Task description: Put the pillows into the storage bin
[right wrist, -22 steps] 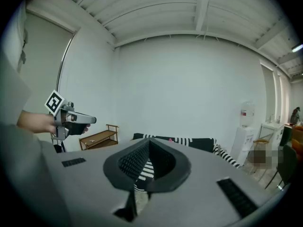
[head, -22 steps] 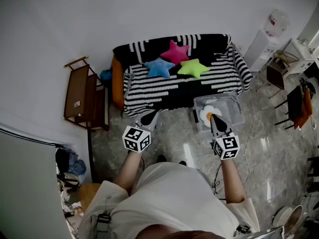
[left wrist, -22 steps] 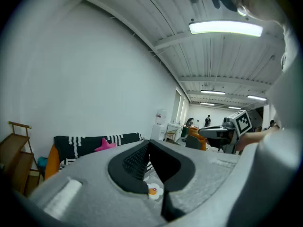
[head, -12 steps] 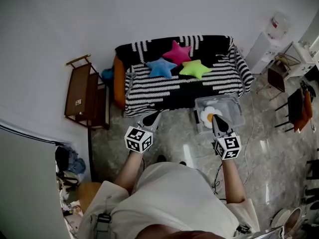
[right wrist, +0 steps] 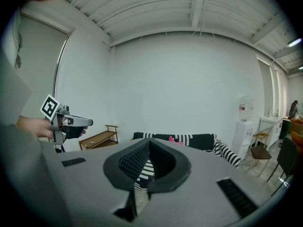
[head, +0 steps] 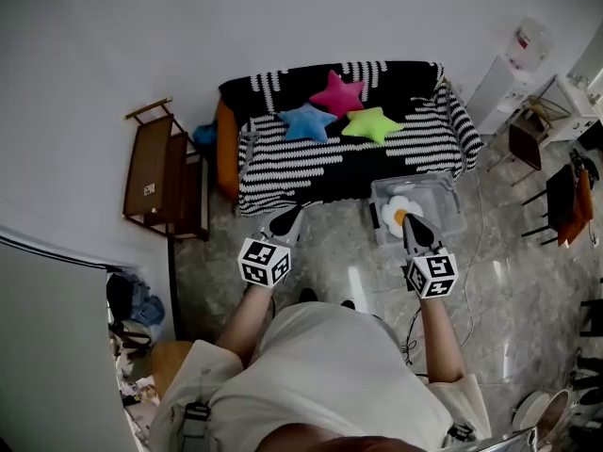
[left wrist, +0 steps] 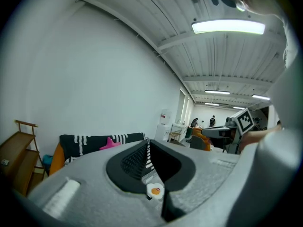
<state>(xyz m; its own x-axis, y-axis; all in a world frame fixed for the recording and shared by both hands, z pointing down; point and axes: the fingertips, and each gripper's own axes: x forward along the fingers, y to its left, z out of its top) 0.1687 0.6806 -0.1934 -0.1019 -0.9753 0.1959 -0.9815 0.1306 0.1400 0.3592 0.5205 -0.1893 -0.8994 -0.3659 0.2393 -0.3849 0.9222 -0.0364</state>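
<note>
Three star pillows lie on the black-and-white striped sofa point(head: 339, 153): pink point(head: 337, 93), blue point(head: 307, 121) and green point(head: 374, 123). In front of the sofa's right half a clear storage bin point(head: 443, 201) stands on the floor, with a fried-egg pillow point(head: 397, 213) inside. My left gripper point(head: 284, 221) hovers over the floor short of the sofa, jaws shut and empty point(left wrist: 147, 142). My right gripper point(head: 414, 228) hangs above the bin's near edge, its jaws also shut on nothing point(right wrist: 148, 141). The pink pillow point(left wrist: 110, 144) and the egg pillow point(left wrist: 155, 190) show in the left gripper view.
A wooden rack point(head: 160, 172) stands left of the sofa by the wall. A water dispenser point(head: 513, 64) and dark chairs point(head: 528, 144) are at the right. Cables trail over the tiled floor point(head: 466, 281) near the bin. Clutter lies at lower left point(head: 132, 304).
The sofa, bin and both grippers have drifted slightly right in the head view. Both grippers stay shut and empty, side by side.
</note>
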